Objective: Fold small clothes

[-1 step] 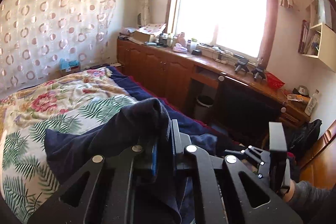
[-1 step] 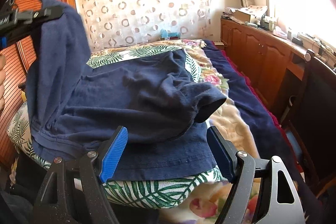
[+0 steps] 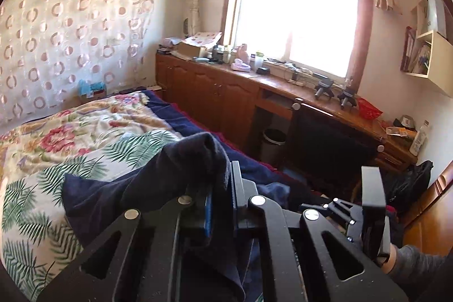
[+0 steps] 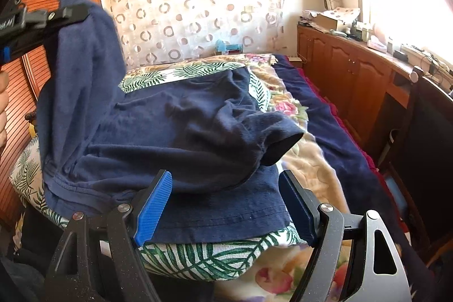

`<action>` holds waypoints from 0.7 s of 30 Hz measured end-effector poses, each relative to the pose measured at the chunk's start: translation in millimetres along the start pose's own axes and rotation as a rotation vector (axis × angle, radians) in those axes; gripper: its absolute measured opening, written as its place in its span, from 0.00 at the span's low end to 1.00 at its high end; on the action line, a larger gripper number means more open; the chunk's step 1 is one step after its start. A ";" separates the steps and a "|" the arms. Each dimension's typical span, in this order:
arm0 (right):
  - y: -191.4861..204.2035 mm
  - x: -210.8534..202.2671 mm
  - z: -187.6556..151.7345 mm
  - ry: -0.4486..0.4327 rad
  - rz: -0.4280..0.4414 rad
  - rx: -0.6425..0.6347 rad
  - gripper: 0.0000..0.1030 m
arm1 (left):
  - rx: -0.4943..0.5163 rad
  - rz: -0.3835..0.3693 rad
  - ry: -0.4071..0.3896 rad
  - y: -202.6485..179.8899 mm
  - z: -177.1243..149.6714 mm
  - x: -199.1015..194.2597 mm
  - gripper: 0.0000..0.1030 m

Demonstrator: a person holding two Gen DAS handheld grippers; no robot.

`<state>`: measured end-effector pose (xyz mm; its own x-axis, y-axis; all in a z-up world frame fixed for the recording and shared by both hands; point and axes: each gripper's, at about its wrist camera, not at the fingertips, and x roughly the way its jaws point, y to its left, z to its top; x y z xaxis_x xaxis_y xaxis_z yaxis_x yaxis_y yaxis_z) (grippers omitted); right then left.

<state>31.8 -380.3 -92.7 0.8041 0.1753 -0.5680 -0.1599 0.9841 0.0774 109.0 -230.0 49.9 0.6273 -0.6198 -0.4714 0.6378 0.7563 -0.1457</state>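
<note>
Left wrist: left tongs point(image 3: 220, 205) clamped on navy shirt point(image 3: 147, 188) fabric, lifted above bed point(image 3: 85, 132). Right wrist: right tongs point(image 4: 226, 205) spread wide at shirt's near hem, rest of shirt flat on bed

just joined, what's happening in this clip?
A person with a handheld gripper in each hand is folding a navy T-shirt on a bed with a floral bedspread. The left gripper is shut on one side of the shirt and holds it lifted above the bed. The right gripper is open, hovering at the near hem, gripping nothing. The fold isn't laid down yet.
</note>
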 end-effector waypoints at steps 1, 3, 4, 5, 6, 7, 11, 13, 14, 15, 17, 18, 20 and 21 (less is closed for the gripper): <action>-0.3 -2.4 -0.4 -0.003 -0.001 0.002 0.77 | 0.005 -0.008 0.000 -4.4 1.8 1.6 0.11; -0.9 -5.6 0.1 -0.010 -0.002 0.005 0.77 | 0.011 -0.017 0.005 -12.9 3.0 6.5 0.11; -2.8 -7.3 0.0 -0.013 -0.002 0.007 0.77 | 0.012 -0.024 0.011 -16.4 2.7 9.5 0.11; -4.3 -9.0 -1.0 -0.016 -0.002 0.009 0.77 | 0.011 -0.027 0.016 -18.5 3.2 13.2 0.11; -5.0 -11.0 -1.4 -0.019 -0.004 0.010 0.77 | 0.011 -0.030 0.024 -20.9 2.9 17.0 0.11; -6.1 -12.3 -2.0 -0.021 -0.007 0.011 0.77 | 0.014 -0.031 0.036 -22.4 1.0 20.4 0.11; -11.7 -15.3 -5.6 -0.020 -0.014 0.020 0.77 | 0.038 -0.032 0.122 -21.7 -9.1 34.1 0.13; -14.4 -17.7 -5.9 -0.019 -0.020 0.023 0.77 | 0.033 -0.035 0.132 -16.4 -14.8 31.6 0.20; -17.0 -17.8 -6.1 -0.018 -0.021 0.026 0.77 | 0.024 -0.032 0.131 -12.2 -16.9 28.2 0.33; -18.2 -18.2 -6.6 -0.017 -0.024 0.029 0.77 | 0.011 -0.032 0.127 -7.1 -18.4 23.5 0.47; -19.8 -18.0 -6.1 -0.015 -0.028 0.034 0.77 | -0.012 -0.038 0.121 2.2 -20.9 14.4 0.62; -19.6 -18.5 -5.8 -0.015 -0.029 0.035 0.77 | -0.022 -0.030 0.119 5.9 -22.2 10.9 0.72; -18.2 -19.3 -3.8 -0.016 -0.032 0.033 0.77 | -0.034 -0.012 0.106 15.5 -26.4 1.8 0.75; -18.3 -19.4 -2.1 -0.018 -0.031 0.031 0.77 | -0.032 0.001 0.107 20.6 -29.1 -2.1 0.75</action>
<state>17.9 -401.8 -84.8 0.8185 0.1450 -0.5559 -0.1173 0.9894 0.0854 107.8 -207.0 22.5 0.5752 -0.5947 -0.5617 0.6215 0.7642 -0.1726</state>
